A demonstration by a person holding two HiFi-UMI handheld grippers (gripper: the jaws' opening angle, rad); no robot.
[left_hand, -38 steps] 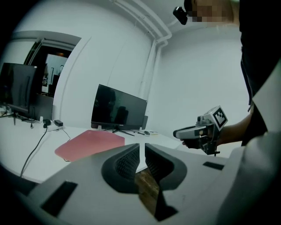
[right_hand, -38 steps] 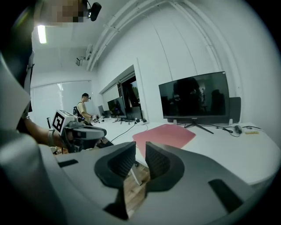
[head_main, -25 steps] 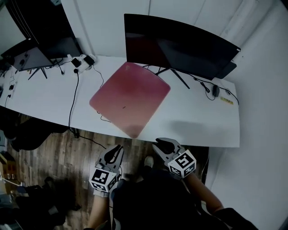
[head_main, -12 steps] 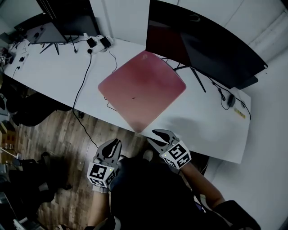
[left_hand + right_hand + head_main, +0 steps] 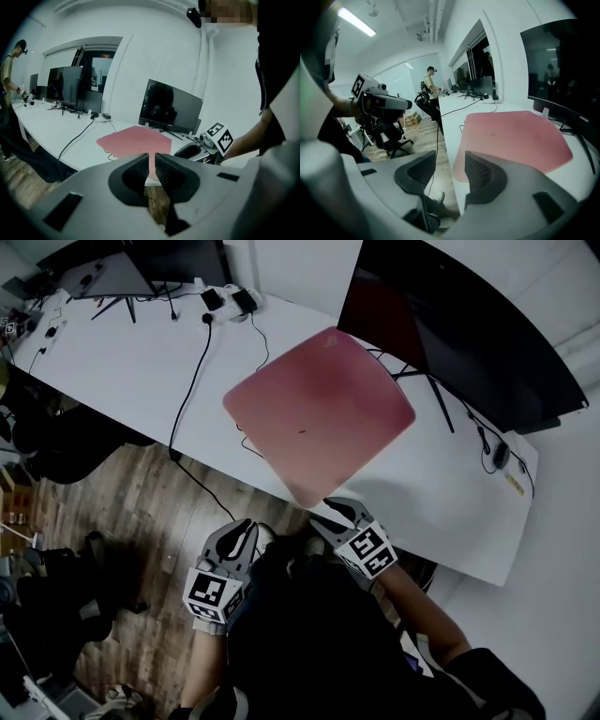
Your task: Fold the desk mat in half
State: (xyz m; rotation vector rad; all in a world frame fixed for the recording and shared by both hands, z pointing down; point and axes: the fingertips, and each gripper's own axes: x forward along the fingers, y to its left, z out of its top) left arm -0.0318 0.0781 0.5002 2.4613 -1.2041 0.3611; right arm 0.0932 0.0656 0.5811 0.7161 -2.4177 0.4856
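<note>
Standing person [image 5: 431, 80], gripper views only

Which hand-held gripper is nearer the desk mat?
Right. The right hand-held gripper, empty jaws opening, is beside the desk mat's near corner; the left hand-held gripper is farther, over floor.

White tabletop [image 5: 103, 362] runs diagonally from upper left to lower right. Wood-plank floor [image 5: 122, 521] at lower left. White wall [image 5: 291, 268] along top edge. Large dark monitor [image 5: 469, 334] upper right; smaller monitor [image 5: 178, 257] upper left. Black cable [image 5: 190, 381] drops over tabletop edge. Ceiling strip light [image 5: 356, 22] lit, upper left of right gripper view.
</note>
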